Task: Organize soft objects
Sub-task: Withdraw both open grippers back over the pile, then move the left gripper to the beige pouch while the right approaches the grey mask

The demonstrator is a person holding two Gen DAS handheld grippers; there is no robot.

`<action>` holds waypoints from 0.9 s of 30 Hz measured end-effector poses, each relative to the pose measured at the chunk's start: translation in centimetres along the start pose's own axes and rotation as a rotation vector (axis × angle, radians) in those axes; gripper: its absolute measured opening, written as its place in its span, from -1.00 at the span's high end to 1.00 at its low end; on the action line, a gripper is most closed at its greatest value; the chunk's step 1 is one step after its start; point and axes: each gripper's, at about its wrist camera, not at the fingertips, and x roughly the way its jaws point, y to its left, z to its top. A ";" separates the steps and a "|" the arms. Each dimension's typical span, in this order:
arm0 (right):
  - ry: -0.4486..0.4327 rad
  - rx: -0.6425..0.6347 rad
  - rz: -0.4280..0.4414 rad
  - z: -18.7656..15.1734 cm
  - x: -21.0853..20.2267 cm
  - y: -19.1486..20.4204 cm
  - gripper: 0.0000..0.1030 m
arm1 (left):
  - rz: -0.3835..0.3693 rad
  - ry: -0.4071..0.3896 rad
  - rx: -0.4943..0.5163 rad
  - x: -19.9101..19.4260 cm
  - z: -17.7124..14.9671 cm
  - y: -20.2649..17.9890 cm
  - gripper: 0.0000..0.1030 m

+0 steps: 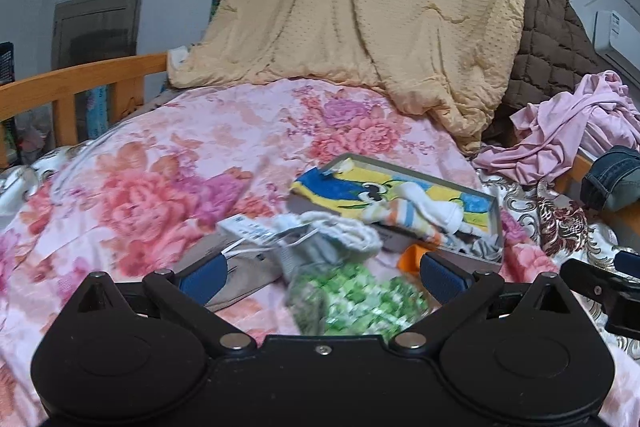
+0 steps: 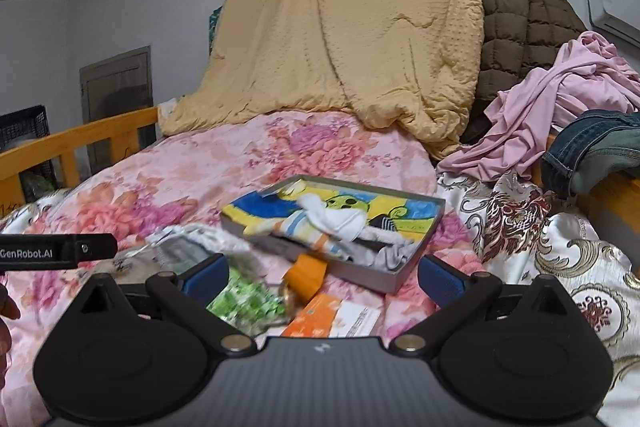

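Hovering with both claws spread wide and empty, I have my left gripper [image 1: 323,269] poised just above a blurred heap of small things on the pink floral quilt [image 1: 168,163], and my right gripper [image 2: 322,273] hangs alongside it, its fingers equally parted with nothing between them. Between the left blue finger pads [image 1: 204,277] sit a crinkly green-and-white patterned pouch [image 1: 360,301] and, just beyond it, a pale grey-white knitted sock bundle with a paper tag [image 1: 324,235]; motion blur hides their exact edges. I judge the step in hand to be picking up that sock, so I would lower the left claw straight over the thick folded cuff, avoid the loose tag and the pouch, and close gently, since knit fabric will slump and slide from a shallow pinch. Beyond lies the shallow grey cardboard box [image 2: 404,277], resting on the quilt and already holding a yellow-and-blue cartoon-print towel [image 1: 344,189] and striped white socks [image 2: 332,223]. An orange card packet [image 2: 316,319] lies beside the box's near edge in the right view.
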 end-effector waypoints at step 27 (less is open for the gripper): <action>0.084 -0.131 0.157 -3.1 2.1 6.5 -0.99 | 0.080 0.084 0.008 0.6 -2.9 8.3 -0.98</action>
